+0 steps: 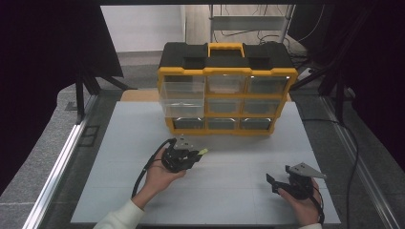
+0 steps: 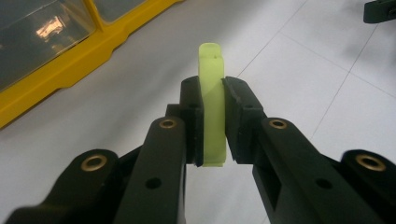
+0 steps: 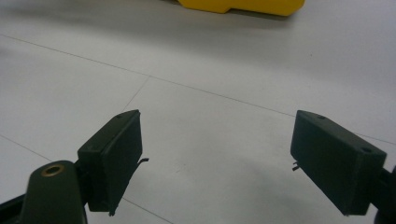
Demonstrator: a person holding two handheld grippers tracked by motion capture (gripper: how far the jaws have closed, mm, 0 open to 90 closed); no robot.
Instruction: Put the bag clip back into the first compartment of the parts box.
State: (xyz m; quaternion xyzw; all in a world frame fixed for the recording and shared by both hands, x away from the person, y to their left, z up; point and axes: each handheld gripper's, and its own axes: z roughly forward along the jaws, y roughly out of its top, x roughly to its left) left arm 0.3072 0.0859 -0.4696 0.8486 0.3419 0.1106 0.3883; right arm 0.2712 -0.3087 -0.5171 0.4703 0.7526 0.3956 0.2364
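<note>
The left gripper [image 2: 214,122] pinches a pale yellow-green plastic piece [image 2: 213,102] just in front of the yellow organiser [image 1: 224,93] on the white tabletop [image 1: 239,162], while the right gripper [image 3: 217,161], jaws spread wide and holding nothing, hovers farther from it.

Yellow drawer organizer [image 1: 227,98] on white table [image 1: 229,167]

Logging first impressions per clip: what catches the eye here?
The yellow-and-black drawer organizer at the table's far side, its upper-left clear drawer pulled out. Then the pale green piece clamped in the left gripper in front of the organizer. The right gripper hangs open over the bare white table.
</note>
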